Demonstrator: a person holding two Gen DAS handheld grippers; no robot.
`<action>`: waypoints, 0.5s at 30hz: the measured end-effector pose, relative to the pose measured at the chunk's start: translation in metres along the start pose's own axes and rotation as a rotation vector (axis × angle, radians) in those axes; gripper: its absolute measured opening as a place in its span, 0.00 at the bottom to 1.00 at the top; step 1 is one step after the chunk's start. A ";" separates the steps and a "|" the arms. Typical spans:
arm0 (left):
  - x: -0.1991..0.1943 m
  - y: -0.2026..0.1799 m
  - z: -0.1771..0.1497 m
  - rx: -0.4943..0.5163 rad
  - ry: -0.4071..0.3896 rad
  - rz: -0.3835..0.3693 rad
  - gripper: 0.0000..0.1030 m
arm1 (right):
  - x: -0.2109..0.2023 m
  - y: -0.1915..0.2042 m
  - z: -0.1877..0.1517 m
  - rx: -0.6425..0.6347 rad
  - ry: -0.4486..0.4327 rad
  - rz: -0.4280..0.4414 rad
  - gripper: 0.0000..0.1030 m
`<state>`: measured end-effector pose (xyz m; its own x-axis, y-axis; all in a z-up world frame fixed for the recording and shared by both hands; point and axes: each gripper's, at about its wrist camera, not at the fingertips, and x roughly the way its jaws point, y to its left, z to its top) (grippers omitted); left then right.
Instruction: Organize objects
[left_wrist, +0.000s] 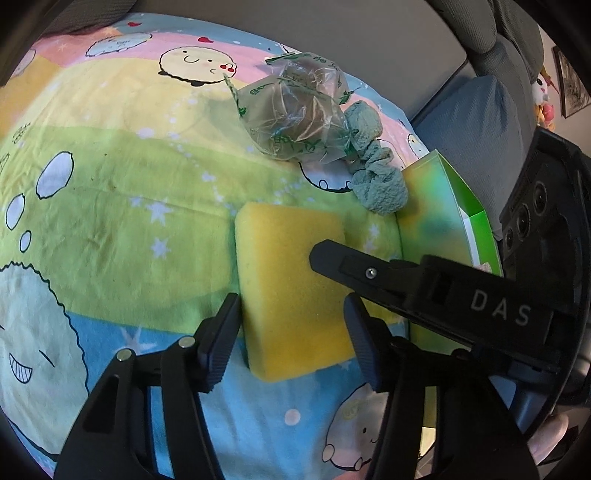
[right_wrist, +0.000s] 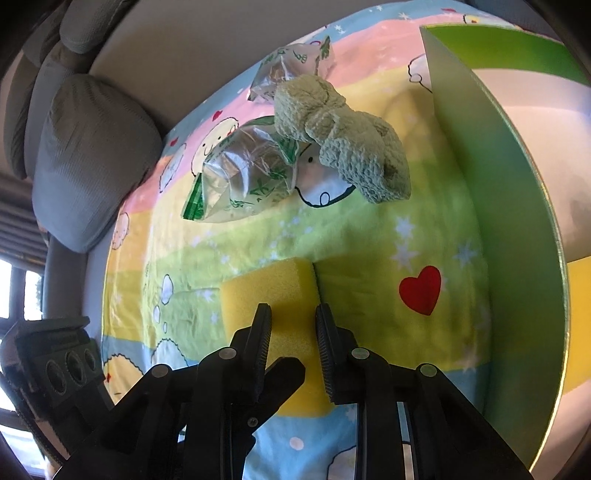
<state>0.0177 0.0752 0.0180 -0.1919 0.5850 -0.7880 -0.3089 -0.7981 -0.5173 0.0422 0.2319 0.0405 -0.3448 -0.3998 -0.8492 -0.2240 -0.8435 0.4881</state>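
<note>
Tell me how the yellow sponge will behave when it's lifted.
The sponge looks like open foam, so it is probably light for its size and squashy rather than stiff. Its thick slab shape and flat faces suggest it won't roll. The left gripper straddles it, and its ribbed pads should hold the rough surface without much slipping.

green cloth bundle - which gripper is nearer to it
Right. The right gripper pinches the sponge corner facing the green cloth bundle; the left gripper straddles the sponge's end farther back.
</note>
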 end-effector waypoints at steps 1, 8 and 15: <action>0.000 0.000 0.000 0.002 -0.001 0.002 0.54 | 0.000 0.000 0.000 0.000 0.001 0.003 0.26; 0.001 -0.001 0.001 0.016 -0.008 0.014 0.54 | 0.004 0.002 0.000 -0.029 0.013 -0.015 0.30; 0.002 -0.002 0.002 0.033 -0.014 0.026 0.55 | 0.007 0.002 0.002 -0.040 0.020 -0.026 0.34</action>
<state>0.0162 0.0782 0.0181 -0.2135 0.5662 -0.7961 -0.3346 -0.8080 -0.4849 0.0379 0.2280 0.0358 -0.3206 -0.3846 -0.8656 -0.1963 -0.8671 0.4579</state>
